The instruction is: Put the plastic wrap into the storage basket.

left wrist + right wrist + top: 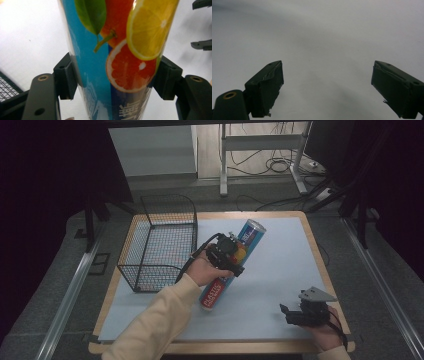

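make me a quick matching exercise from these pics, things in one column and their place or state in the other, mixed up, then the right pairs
Things
1. left gripper
2. right gripper
3. wire basket
4. blue tube

Place or state
A. stands at the table's left side, nothing inside
B. open, low at the table's right near corner
C. printed with citrus fruit, lying across the middle
D. jaws on either side of the tube

Pairs: 1-D, 2-B, 3-A, 4-C
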`<state>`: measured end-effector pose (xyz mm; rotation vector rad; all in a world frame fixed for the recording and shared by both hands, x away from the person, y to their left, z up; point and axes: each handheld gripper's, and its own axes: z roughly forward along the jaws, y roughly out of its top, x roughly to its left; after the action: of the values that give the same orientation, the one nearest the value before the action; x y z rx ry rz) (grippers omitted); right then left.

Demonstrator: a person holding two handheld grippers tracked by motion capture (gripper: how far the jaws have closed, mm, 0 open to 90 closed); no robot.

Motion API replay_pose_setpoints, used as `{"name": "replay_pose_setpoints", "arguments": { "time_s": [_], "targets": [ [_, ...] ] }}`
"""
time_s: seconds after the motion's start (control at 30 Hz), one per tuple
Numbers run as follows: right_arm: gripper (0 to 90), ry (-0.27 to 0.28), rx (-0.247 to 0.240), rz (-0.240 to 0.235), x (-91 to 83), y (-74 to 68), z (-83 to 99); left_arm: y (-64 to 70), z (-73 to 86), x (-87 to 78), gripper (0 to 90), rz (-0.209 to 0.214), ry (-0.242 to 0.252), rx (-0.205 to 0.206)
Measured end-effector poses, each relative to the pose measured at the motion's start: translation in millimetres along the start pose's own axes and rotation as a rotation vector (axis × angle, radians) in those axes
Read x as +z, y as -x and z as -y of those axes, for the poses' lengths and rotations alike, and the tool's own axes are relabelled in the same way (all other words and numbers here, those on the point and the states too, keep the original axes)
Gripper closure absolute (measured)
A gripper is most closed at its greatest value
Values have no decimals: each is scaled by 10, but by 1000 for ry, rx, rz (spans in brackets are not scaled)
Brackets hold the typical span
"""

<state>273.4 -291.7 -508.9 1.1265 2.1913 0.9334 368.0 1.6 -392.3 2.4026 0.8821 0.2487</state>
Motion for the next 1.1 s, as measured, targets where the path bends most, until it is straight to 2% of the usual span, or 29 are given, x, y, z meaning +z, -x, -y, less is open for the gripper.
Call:
{"name": "replay_pose_setpoints", "arguments": {
  "time_s": [0.63,1.1],
  "targets": [
    [108,-5,-3,-4,12,2,3,-50,-114,-185,319,-24,43,9],
    [108,-3,5,-3,17,1,2,-81,-269,-369,319,-46,71,24]
  ]
}}
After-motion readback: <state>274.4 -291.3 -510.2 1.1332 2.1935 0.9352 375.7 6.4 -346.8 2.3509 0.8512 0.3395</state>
